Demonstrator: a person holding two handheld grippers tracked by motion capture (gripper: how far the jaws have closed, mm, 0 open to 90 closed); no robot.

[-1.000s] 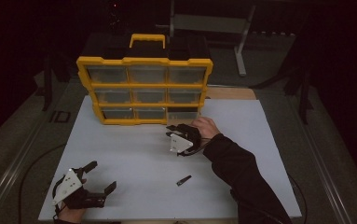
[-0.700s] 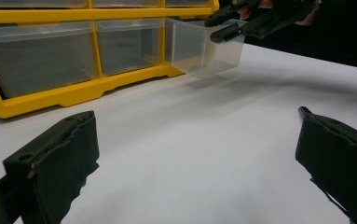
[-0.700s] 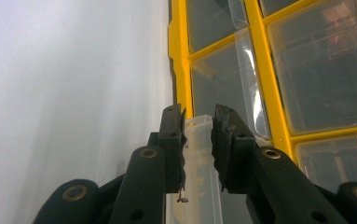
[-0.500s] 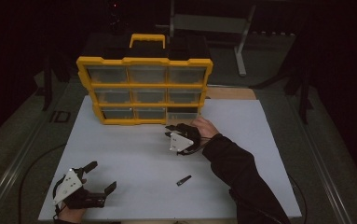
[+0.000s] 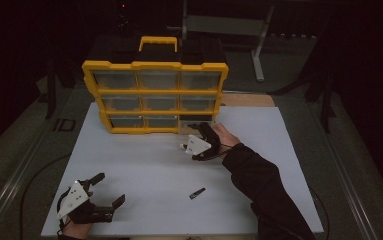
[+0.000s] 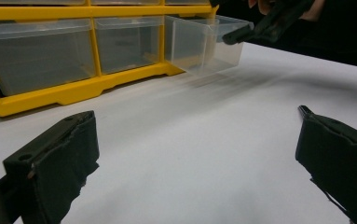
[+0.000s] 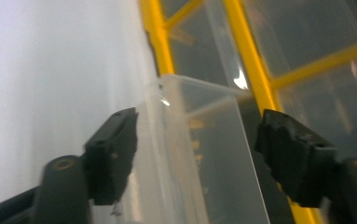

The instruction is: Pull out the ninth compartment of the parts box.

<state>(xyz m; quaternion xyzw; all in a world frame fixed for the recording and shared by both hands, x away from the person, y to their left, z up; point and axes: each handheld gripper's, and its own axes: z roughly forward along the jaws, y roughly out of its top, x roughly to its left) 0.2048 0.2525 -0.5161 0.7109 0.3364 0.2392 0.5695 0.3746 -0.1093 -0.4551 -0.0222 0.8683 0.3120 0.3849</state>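
The clear plastic drawer (image 6: 208,43) stands pulled partway out of the bottom-right bay of the yellow organizer (image 5: 154,95), its base just above the white counter (image 5: 144,170). In the right gripper view, the drawer (image 7: 199,154) lies between the two black jaws, and neither pad presses on its walls.

The right tongs (image 5: 195,131) have just been opening; the jaws stand wide, with the drawer between them and nothing gripped. The right hand (image 5: 224,136) sits directly in front of the organizer's lower right corner, forearm in a dark sleeve (image 5: 264,190) running back toward the near-right edge of the counter. In the left gripper view the right tongs (image 6: 241,35) meet the drawer's front rim.

The left tongs (image 5: 110,191) rest at the near-left corner of the counter, well apart from the organizer, jaws spread wide and empty, pointing toward it.

A small dark part (image 5: 197,193) lies on the counter between the two hands.

No legible writing or brand marks are discernible.
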